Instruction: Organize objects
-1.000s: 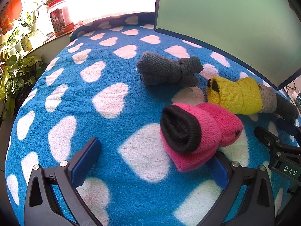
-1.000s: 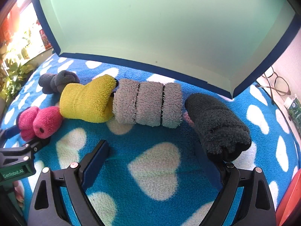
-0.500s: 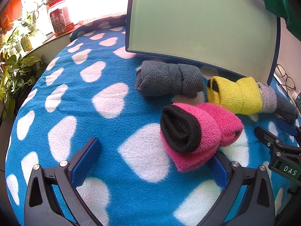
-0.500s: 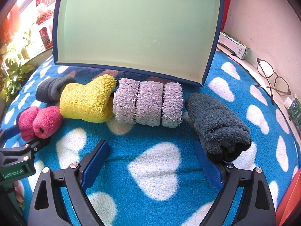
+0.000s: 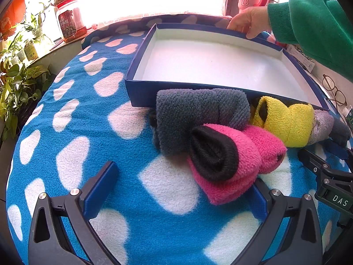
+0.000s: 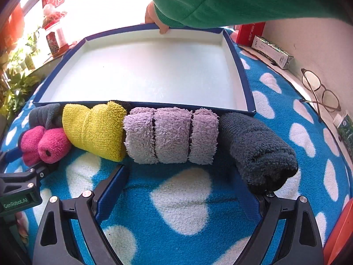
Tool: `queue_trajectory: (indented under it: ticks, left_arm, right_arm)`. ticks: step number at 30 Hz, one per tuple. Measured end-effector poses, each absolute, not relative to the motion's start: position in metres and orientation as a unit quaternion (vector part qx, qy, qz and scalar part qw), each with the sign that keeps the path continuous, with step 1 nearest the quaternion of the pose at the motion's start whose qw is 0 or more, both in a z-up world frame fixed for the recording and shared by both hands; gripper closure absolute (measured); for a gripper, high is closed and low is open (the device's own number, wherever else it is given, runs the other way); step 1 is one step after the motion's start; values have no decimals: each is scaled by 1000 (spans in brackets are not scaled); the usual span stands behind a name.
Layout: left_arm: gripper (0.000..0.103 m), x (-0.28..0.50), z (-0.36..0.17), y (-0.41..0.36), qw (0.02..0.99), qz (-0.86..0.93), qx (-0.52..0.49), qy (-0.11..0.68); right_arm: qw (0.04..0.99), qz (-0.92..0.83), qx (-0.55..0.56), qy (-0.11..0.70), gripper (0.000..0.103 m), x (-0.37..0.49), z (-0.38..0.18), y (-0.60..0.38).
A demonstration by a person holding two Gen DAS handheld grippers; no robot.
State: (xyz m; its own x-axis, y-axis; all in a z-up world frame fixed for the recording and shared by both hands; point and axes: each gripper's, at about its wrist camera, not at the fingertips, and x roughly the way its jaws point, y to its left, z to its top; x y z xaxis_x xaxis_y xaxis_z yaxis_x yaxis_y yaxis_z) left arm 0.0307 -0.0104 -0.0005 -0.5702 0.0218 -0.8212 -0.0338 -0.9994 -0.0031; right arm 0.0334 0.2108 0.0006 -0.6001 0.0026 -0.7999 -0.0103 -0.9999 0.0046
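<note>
A shallow blue box with a white inside [image 5: 141, 92] [image 6: 242, 70] lies flat on the blanket, a green-sleeved hand [image 5: 249, 24] [image 6: 158, 22] on its far rim. Rolled socks lie in a row against its near wall: grey [image 5: 198, 112] [image 6: 44, 116], pink with black cuff [image 5: 229, 159] [image 6: 44, 145], yellow [image 5: 289, 121] [image 6: 94, 130], lilac [image 6: 172, 134], dark charcoal [image 6: 258, 148]. My left gripper [image 5: 176, 192] is open, its right finger beside the pink roll. My right gripper [image 6: 183, 192] is open, its right finger under the charcoal roll.
The blue blanket with white hearts [image 5: 83, 137] covers a round surface. Potted plants [image 5: 15, 84] and a jar [image 5: 69, 24] stand at the left on the sill. Glasses [image 6: 320, 90] and a small carton [image 6: 273, 52] lie at the right by the wall.
The box, held upright behind the socks before, has been lowered flat onto the blanket with its inside facing up. The hand is now on its far rim. Both grippers stayed still.
</note>
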Motion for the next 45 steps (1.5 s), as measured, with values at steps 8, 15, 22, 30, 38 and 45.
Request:
queue_trajectory:
  ticks: [8, 15, 22, 30, 38, 45]
  left_arm:
    - [0, 31, 0, -10, 16, 886, -463, 6]
    - [0, 31, 0, -10, 16, 886, -463, 6]
    - [0, 31, 0, -10, 16, 886, -463, 7]
    - [0, 31, 0, -11, 16, 886, -463, 6]
    - [0, 31, -1, -11, 15, 886, -463, 6]
    - [0, 31, -1, -11, 15, 886, -463, 6]
  right_arm:
    - [4, 894, -447, 4, 0, 34, 1, 211]
    - [4, 894, -447, 4, 0, 34, 1, 211]
    - [3, 894, -448, 4, 0, 34, 1, 211]
    - [3, 894, -448, 4, 0, 34, 1, 211]
    - [4, 894, -448, 4, 0, 34, 1, 211]
    - [-1, 892, -451, 4, 0, 32, 0, 212]
